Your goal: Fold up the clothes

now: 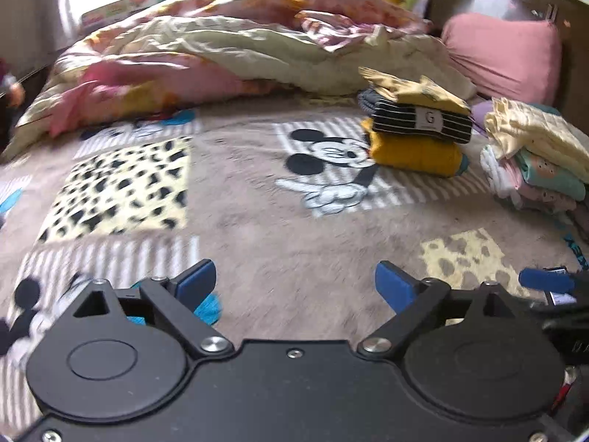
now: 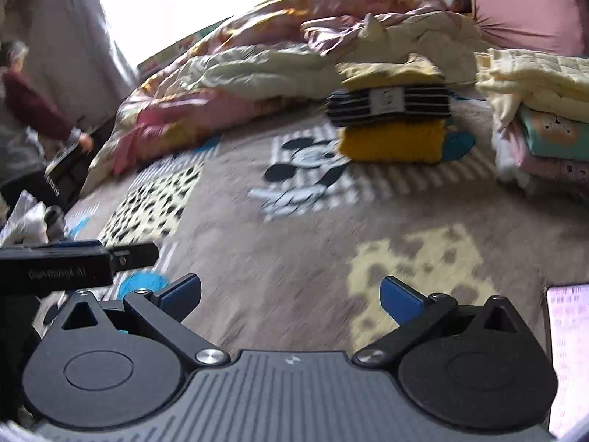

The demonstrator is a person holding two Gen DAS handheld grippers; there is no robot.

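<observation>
A stack of folded clothes [image 1: 416,121] sits on the bed: a mustard piece at the bottom, a black striped one on it, a yellow one on top; the same stack [image 2: 390,118] shows in the right wrist view. A second folded pile [image 1: 533,151], pale yellow on top of pastel printed pieces, lies to its right, and that pile [image 2: 541,110] fills the right edge of the right wrist view. My left gripper [image 1: 294,283] hangs open over the bare blanket with nothing between its blue pads. My right gripper [image 2: 291,298] is open too, with nothing in it.
A brown cartoon-mouse blanket [image 1: 257,213] covers the bed. A crumpled floral quilt [image 1: 221,48] lies along the far side, a pink pillow [image 1: 504,55] against the dark headboard. A person in a maroon top [image 2: 25,110] bends at the left of the bed.
</observation>
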